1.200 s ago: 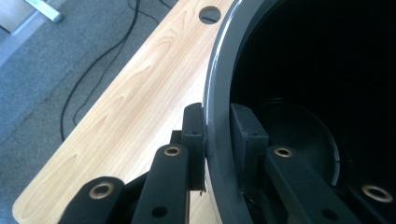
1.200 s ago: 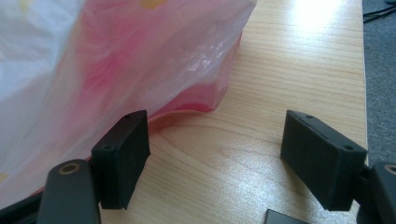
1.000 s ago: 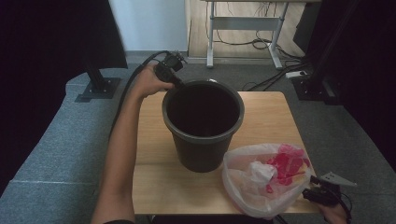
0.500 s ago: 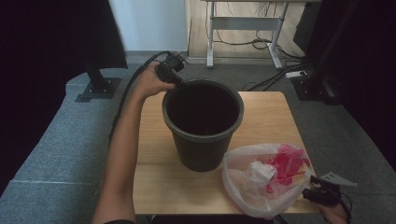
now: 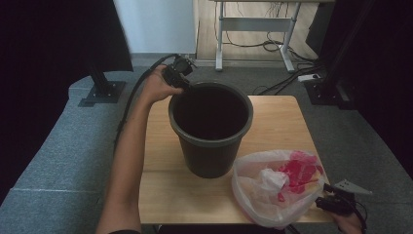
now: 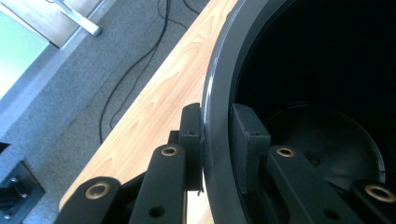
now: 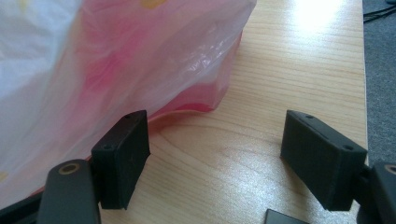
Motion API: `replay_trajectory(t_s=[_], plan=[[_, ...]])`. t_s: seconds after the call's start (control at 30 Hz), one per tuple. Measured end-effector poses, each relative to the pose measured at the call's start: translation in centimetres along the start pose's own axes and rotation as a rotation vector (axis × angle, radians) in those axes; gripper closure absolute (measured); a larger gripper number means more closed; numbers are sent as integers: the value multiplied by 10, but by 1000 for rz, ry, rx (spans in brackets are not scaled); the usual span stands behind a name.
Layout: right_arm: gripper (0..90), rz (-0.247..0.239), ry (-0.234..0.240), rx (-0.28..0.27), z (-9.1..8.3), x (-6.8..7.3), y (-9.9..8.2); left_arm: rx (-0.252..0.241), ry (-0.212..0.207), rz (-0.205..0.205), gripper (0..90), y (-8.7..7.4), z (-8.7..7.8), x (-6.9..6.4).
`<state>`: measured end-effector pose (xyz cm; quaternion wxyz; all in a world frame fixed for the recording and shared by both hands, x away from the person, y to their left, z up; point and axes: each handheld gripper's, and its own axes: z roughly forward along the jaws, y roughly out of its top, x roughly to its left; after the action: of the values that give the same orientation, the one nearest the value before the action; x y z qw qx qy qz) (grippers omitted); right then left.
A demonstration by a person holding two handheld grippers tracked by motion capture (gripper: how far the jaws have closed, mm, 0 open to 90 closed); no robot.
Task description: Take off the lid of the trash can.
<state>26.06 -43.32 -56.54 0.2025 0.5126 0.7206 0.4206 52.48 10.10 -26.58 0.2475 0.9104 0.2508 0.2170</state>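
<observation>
On the pale wood-grain table (image 5: 160,195) the round, dark, smooth-walled bin (image 5: 211,131) stands upright near the middle, and your left gripper (image 6: 217,135) is clamped on its far rim, one jaw outside and one inside, likely to steady it. Just beside the bin at the near right corner slumps the thin, crinkly, translucent bag (image 5: 277,185) with red and white contents. Your right gripper (image 7: 215,154) waits at its edge with jaws wide apart, ready, I judge, to grasp it.

dark grey bucket (image 5: 210,141), translucent bag (image 5: 272,187) (pink-red inside)
</observation>
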Motion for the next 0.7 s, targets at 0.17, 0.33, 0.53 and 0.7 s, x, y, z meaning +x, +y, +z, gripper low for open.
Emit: replay_trajectory(t_s=[0.17,0.33,0.53,0.7], plan=[[232,1,0,-1,0,0,0,-21,-3,-6,773,4,-12,3],[231,0,-1,0,0,0,0,-9,-38,-26,781,1,-15,4],[231,0,-1,0,0,0,0,-12,-107,-54,787,0,-16,7],[231,2,0,-1,0,0,0,-36,-129,-65,789,0,-20,10]])
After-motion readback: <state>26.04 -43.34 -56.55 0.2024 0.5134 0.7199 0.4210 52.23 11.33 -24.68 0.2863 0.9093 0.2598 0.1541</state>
